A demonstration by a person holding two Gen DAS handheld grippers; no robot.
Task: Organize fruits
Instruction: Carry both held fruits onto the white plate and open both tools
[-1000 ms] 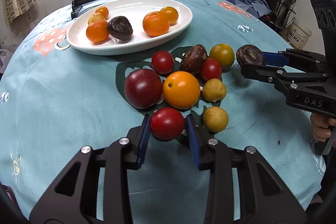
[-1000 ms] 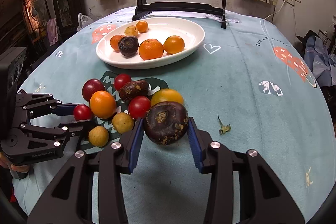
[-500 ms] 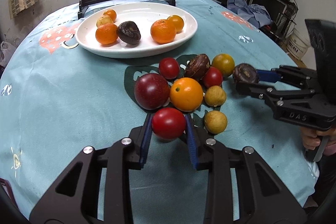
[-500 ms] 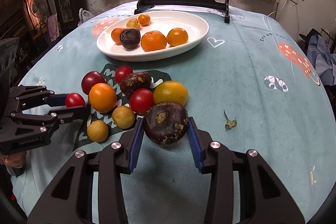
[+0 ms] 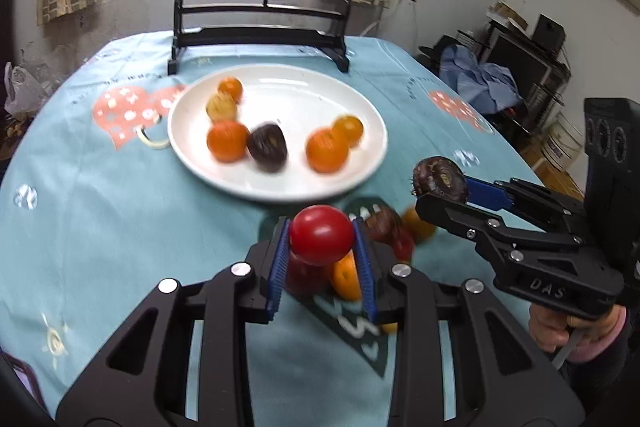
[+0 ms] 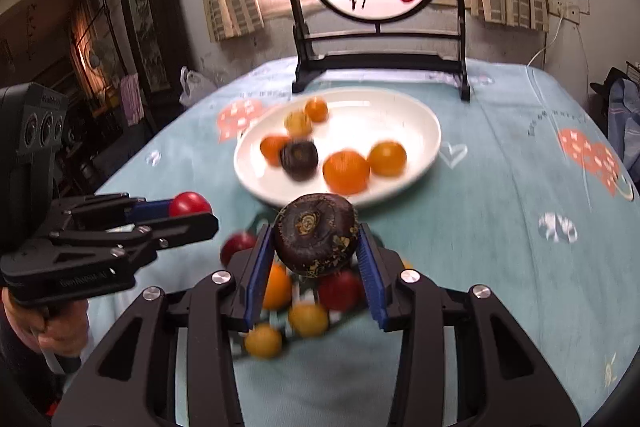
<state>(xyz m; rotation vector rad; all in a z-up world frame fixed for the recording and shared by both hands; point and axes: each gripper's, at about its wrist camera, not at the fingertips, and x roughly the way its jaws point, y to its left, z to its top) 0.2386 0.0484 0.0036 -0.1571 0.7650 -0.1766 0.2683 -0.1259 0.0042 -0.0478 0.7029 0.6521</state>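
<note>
So both grippers are loaded up and off the cloth. The left gripper has its blue-padded jaws clenched on a round glossy red tomato, held up above the loose pile of red, orange and yellow fruit on the teal patterned tablecloth. The right gripper is grasping a dark purple-brown knobbly round fruit the same way. From the left wrist view, the white oval ceramic plate sits at about 12 o'clock from the tomato, and the right gripper at roughly 3 o'clock. Plate's holding oranges and one dark fruit, a bit blurry.
</note>
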